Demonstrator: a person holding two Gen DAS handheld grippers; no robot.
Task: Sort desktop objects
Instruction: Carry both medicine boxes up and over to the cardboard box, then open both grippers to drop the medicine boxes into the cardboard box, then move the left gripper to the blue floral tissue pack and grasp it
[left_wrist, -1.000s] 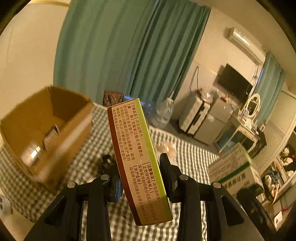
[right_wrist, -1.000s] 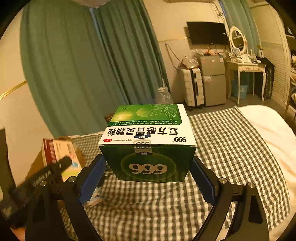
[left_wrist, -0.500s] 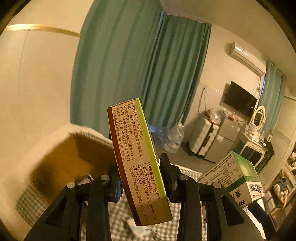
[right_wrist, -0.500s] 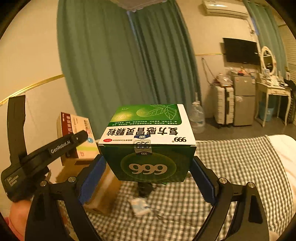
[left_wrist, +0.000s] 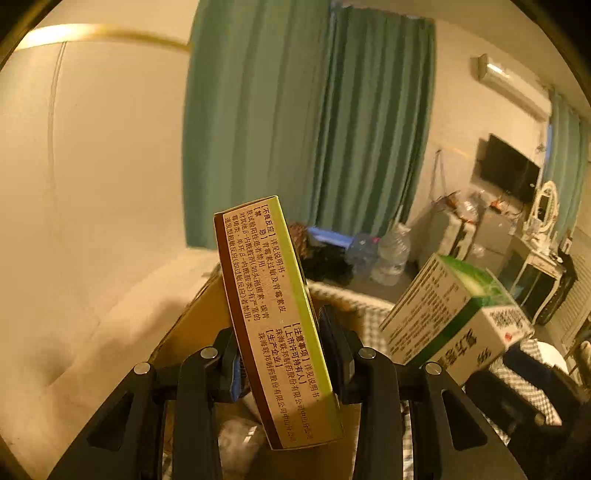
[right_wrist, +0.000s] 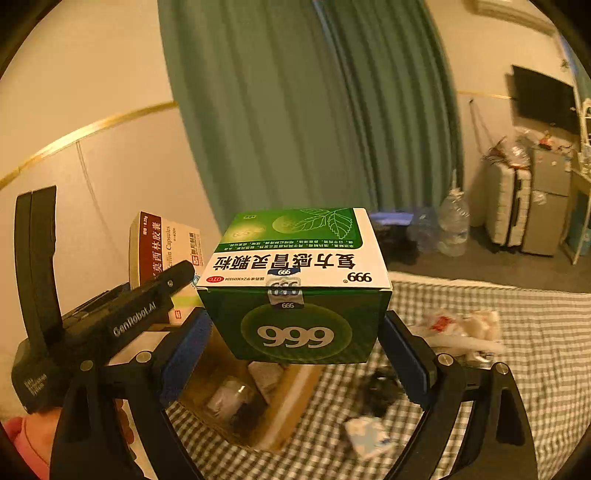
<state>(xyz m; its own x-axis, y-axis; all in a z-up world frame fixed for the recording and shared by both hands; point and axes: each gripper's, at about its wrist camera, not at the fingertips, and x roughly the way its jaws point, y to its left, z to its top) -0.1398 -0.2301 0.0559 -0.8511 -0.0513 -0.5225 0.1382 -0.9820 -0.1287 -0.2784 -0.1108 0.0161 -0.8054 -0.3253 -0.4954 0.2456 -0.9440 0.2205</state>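
Green curtains (right_wrist: 310, 110) behind, checked bedcover (right_wrist: 517, 332) below. Left gripper (left_wrist: 280, 354) jaws clamped on slim medicine box (left_wrist: 273, 317) printed with Chinese text, raised over open cardboard box (left_wrist: 195, 325). Right gripper (right_wrist: 295, 350) jaws pinching green "999" carton (right_wrist: 295, 288), OTC-marked, above cardboard box too. Crumpled wrappers (right_wrist: 458, 328) nearby on bedcover.
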